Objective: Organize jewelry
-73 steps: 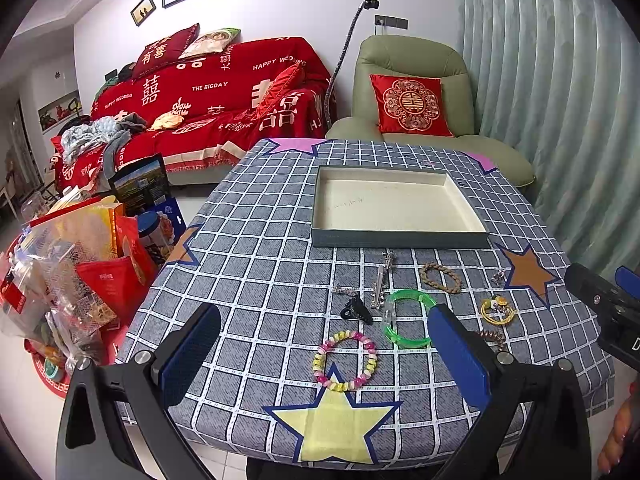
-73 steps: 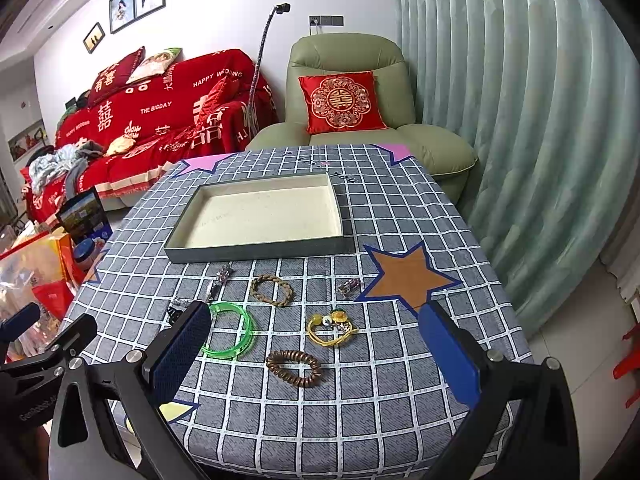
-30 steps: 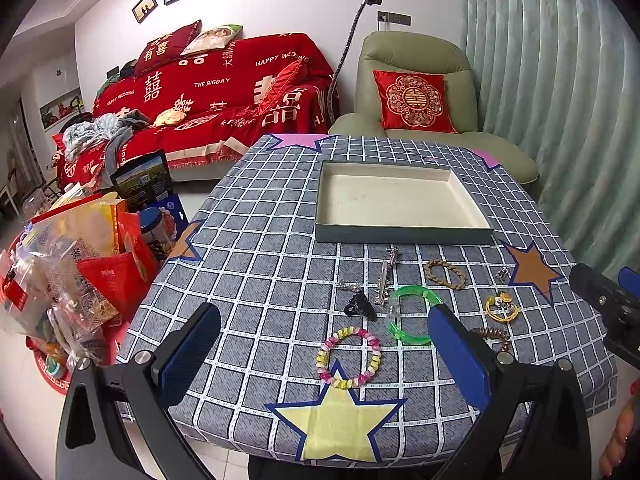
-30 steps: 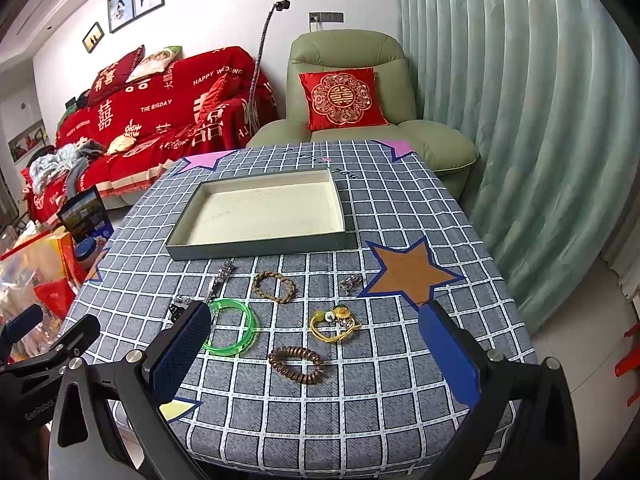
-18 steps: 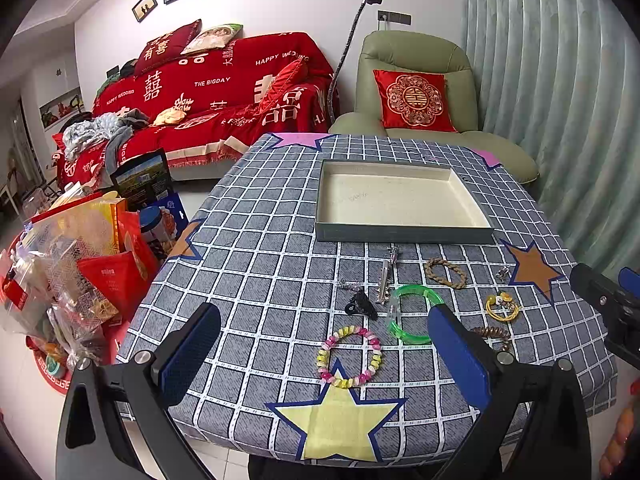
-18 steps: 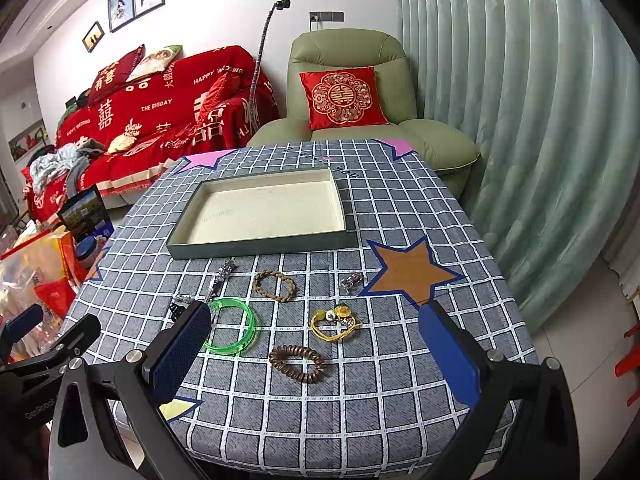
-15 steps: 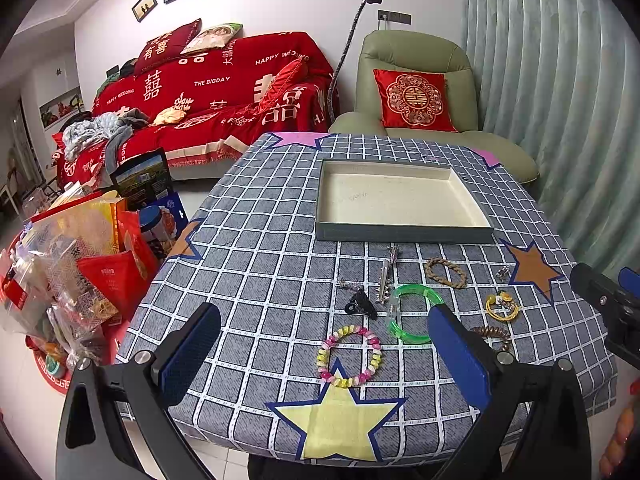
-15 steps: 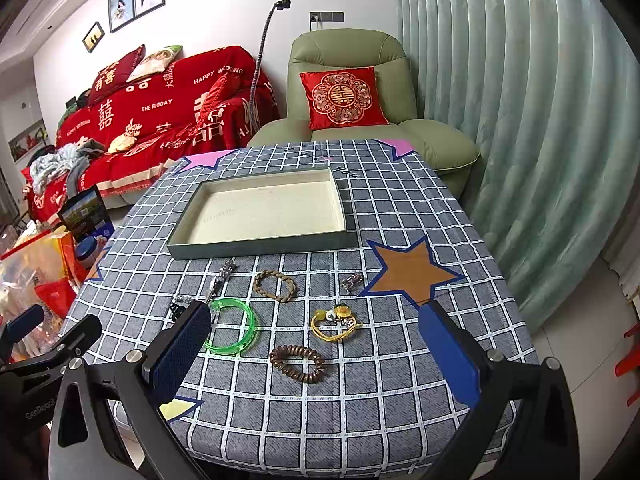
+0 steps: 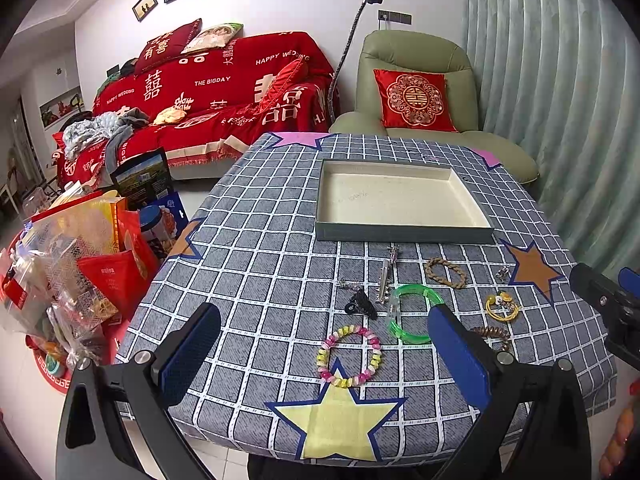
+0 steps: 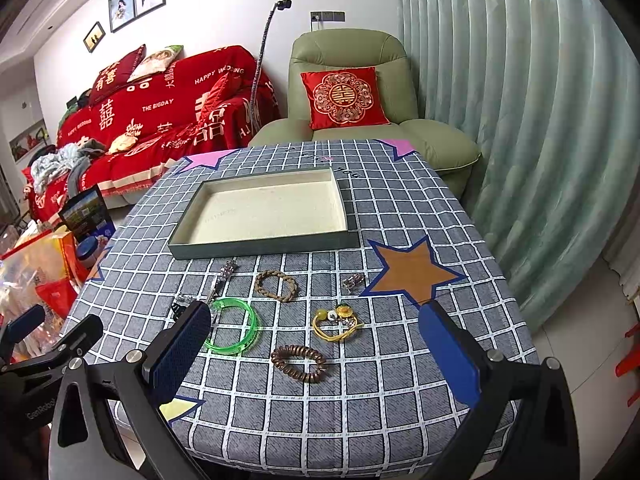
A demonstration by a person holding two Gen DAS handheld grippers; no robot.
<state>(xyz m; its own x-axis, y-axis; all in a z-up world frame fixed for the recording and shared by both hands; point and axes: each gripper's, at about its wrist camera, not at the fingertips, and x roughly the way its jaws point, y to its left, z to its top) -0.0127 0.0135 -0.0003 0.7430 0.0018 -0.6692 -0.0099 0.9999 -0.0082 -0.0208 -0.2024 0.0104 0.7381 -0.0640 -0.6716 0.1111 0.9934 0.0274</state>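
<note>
A living room with a red sofa and green armchair backs a checked desk. An empty tray sits mid-desk; nearer lie a green bangle, pastel bead bracelet, brown bead bracelet and yellow cord bracelet. Left gripper and right gripper fingers are spread wide apart, holding nothing.

Grey counter cloth with a white grid and yellow, brown, pink stars. Neon green bangle, pastel pink-yellow bead bracelet, cream-lined grey tray, blue-padded tongs.
</note>
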